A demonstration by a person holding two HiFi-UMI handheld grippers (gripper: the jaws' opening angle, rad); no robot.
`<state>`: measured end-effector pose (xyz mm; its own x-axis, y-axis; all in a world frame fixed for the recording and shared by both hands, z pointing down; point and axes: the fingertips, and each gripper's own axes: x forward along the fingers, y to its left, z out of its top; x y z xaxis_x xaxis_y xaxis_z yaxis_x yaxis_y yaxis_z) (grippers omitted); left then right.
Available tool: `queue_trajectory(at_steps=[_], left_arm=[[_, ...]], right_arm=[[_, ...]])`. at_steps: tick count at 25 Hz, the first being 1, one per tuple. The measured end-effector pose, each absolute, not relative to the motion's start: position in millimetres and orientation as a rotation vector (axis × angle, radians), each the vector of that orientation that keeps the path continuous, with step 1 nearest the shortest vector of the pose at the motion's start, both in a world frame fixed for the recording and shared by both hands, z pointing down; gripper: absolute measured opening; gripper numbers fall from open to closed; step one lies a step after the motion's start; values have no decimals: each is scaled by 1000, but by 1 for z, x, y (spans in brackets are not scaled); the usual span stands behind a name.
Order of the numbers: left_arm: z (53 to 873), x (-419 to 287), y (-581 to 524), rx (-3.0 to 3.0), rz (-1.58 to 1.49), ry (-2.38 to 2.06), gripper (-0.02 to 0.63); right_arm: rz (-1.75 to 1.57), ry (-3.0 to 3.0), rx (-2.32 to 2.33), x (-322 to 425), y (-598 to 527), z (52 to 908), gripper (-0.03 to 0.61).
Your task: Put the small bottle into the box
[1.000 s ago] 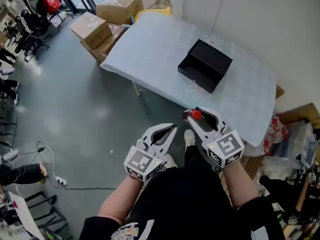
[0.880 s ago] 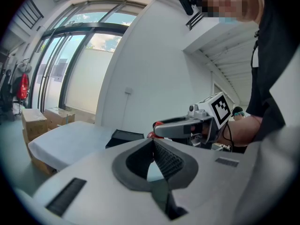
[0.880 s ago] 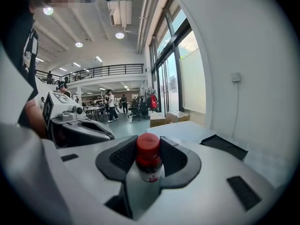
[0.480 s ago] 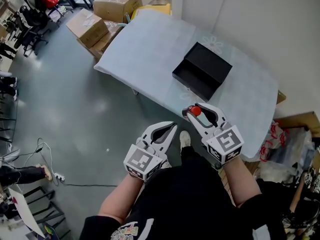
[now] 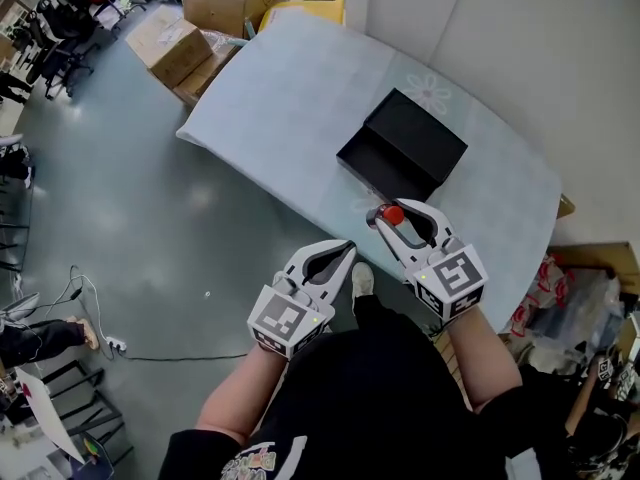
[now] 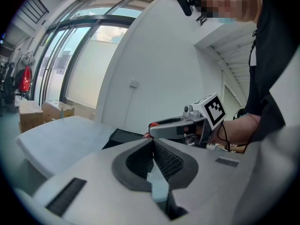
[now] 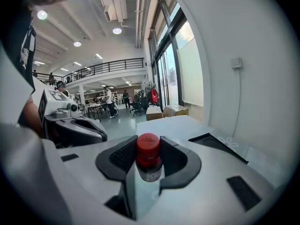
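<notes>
My right gripper is shut on a small bottle with a red cap; the bottle stands upright between the jaws. It hangs over the near edge of the table, just short of the open black box. In the right gripper view the box lies ahead to the right. My left gripper hovers over the floor left of the right one, jaws closed together with nothing in them. In the left gripper view, the right gripper and the black box lie ahead.
The table carries a pale cloth and stands against a white wall. Cardboard boxes are stacked at its far left end. Bags and clutter lie on the floor to the right. Grey floor spreads to the left.
Both grippers have come nearer the table; the right one with the bottle now reaches the table's near edge, closer to the black box. Jaw states are unchanged.
</notes>
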<state>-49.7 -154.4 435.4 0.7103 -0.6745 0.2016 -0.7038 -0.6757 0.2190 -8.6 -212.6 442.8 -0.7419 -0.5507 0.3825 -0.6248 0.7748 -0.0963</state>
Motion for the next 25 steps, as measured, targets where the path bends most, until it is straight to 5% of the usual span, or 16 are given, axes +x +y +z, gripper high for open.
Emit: queue_trajectory(at_steps=[25], left_arm=[[493,-23,-256,2490,193,-1122,8]], right_arm=[[282,-2501,847,18,-342,556,152]])
